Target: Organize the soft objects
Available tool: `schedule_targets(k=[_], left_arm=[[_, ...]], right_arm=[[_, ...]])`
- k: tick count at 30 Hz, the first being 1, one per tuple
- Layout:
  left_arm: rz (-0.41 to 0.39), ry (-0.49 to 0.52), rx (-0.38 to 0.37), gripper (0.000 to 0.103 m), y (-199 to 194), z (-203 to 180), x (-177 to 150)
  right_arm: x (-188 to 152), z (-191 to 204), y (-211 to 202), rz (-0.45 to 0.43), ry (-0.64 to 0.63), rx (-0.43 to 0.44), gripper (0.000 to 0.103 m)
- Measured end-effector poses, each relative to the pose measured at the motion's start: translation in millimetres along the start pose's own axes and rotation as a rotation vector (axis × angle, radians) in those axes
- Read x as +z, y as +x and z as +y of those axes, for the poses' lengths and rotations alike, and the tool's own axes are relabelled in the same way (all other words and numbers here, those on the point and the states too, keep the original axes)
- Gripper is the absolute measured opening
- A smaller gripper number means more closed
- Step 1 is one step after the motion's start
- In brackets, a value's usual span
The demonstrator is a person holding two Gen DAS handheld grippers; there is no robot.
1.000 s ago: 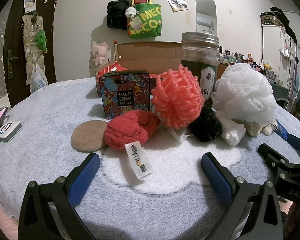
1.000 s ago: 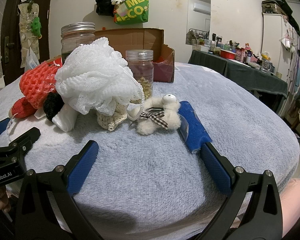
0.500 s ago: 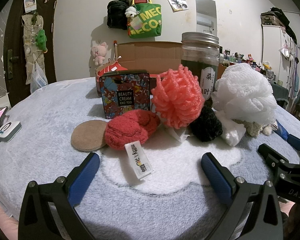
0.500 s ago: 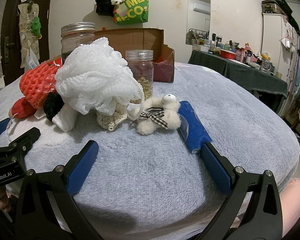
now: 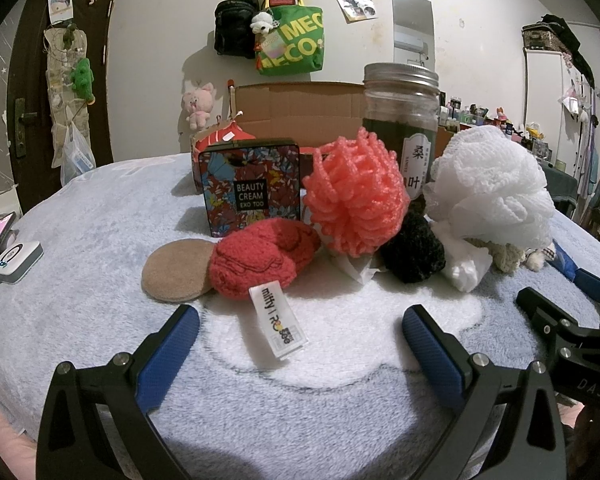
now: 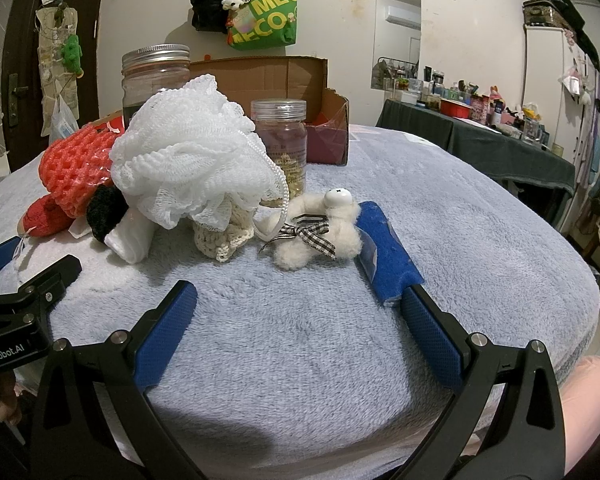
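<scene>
Red knit piece (image 5: 260,258) lies beyond left tongs (image 5: 298,330).

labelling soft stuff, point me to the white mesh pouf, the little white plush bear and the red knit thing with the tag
white mesh pouf (image 6: 188,156), right wrist view, middle of the mesh
white plush bear (image 6: 320,232), right wrist view, body
red knit item (image 5: 260,260), left wrist view, knit front

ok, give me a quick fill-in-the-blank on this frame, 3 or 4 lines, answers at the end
1. The mesh bath pouf next to the coral pouf is ____ in colour.
2. The tall jar behind the poufs has a ____ lid.
3. The small plush bear wears a checked ____.
4. Both the left gripper and the right gripper are ____ and hold nothing.

Answers: white; metal; bow; open
</scene>
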State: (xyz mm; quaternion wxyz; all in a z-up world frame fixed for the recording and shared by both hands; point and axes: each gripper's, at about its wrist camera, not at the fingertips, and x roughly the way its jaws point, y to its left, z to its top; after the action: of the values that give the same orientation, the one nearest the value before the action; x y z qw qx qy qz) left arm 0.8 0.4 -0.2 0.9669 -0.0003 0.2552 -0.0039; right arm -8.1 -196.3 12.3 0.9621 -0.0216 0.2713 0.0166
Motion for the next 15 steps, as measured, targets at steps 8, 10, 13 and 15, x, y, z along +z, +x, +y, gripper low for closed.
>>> schedule_targets(k=[8,10,13,15], left_arm=[[0.008,0.001,-0.012,0.103,4,3,-3],[0.012,0.011,-0.017,0.103,2,6,-4],[0.022,0.009,-0.041,0.103,-2,10,-1],[0.02,0.003,-0.044,0.103,-2,18,5]], right_arm=[[0,0,-1,0.002,-0.002,0.004,0.103],[0,0,-1,0.007,-0.005,0.013,0.103],[3,-2,-3,0.015,-0.015,0.031,0.103],[6,-5,-8,0.018,-0.023,0.043,0.103]])
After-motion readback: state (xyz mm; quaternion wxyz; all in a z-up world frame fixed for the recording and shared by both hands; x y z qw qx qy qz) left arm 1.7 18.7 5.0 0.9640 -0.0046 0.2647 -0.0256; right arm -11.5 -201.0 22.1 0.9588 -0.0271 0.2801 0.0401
